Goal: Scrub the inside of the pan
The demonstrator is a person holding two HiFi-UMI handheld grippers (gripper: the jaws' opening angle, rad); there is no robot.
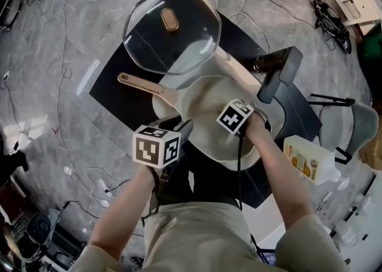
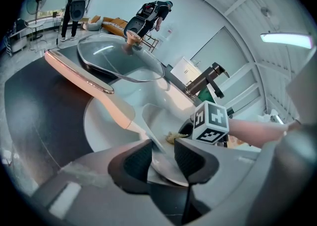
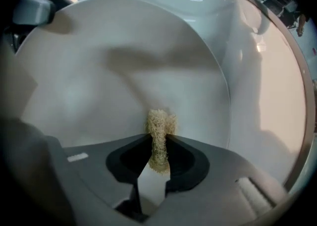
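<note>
A cream pan (image 1: 203, 95) with a long wooden handle (image 1: 140, 83) sits on a black mat (image 1: 128, 101). My left gripper (image 2: 162, 158) reaches in from the near side, and its jaws are closed on the pan's near rim (image 2: 151, 145). My right gripper (image 3: 158, 158) points straight down inside the pan and is shut on a tan fibrous scrubber (image 3: 159, 131). The scrubber's tuft hangs just over the pan's pale inner floor (image 3: 114, 81). In the head view the right gripper's marker cube (image 1: 234, 116) hides its jaws and the scrubber.
A glass lid (image 1: 172, 29) with a wooden knob lies tilted over the pan's far side. A black tap-like fixture (image 1: 279, 74) stands to the right. A pale bottle (image 1: 307, 157) lies at the near right. Cables trail on the floor around the table. People stand far off in the left gripper view.
</note>
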